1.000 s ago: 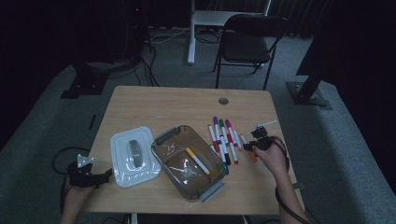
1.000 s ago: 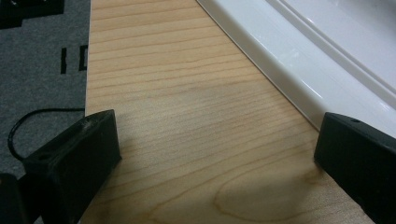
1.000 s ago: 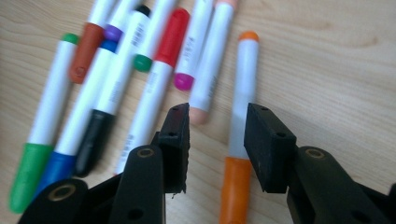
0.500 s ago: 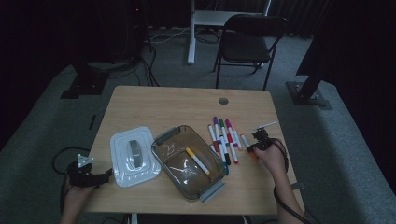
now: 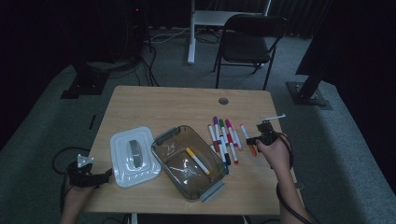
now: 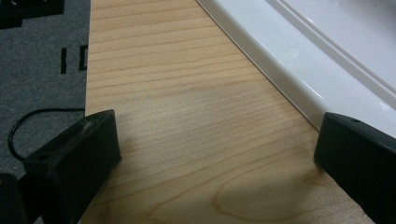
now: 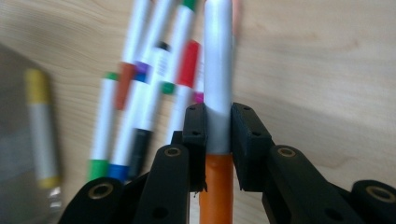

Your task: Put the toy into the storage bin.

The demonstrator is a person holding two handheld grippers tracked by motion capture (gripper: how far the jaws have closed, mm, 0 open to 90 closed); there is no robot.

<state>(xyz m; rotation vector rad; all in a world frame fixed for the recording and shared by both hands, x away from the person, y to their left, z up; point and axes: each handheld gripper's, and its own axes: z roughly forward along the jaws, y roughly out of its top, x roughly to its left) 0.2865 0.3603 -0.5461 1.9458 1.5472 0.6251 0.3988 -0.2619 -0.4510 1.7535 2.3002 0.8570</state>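
Gripping: the right gripper [image 7: 218,128] is clamping an orange-capped marker [image 7: 218,84] between its two black pads, which are pressing on the white barrel just above the orange cap; the jaws have just been closing on it.
Marker position: in the high view the orange-capped marker [image 5: 250,142] is sitting at the right gripper [image 5: 258,138], to the right of the brown container [image 5: 163,140] and at the far right end of the marker row [image 5: 224,137].
Right hand: the right hand [image 5: 275,151] is holding its tool beside the marker row, further from the container than the row itself.
Container: it is lying open near the middle of the table [image 5: 154,102], with a yellow-capped marker [image 5: 198,160] lying inside it.
Lid: the white lid [image 5: 135,155] is lying flat just to the left of the container.
Left gripper: the left gripper [image 5: 88,177] is resting at the table edge left of the lid, well apart from the container; in its own view the jaws are standing wide apart with bare wood between them and nothing held, the white lid [image 6: 327,60] lying beside one jaw.
Marker row: the loose markers are lying side by side just right of the container.
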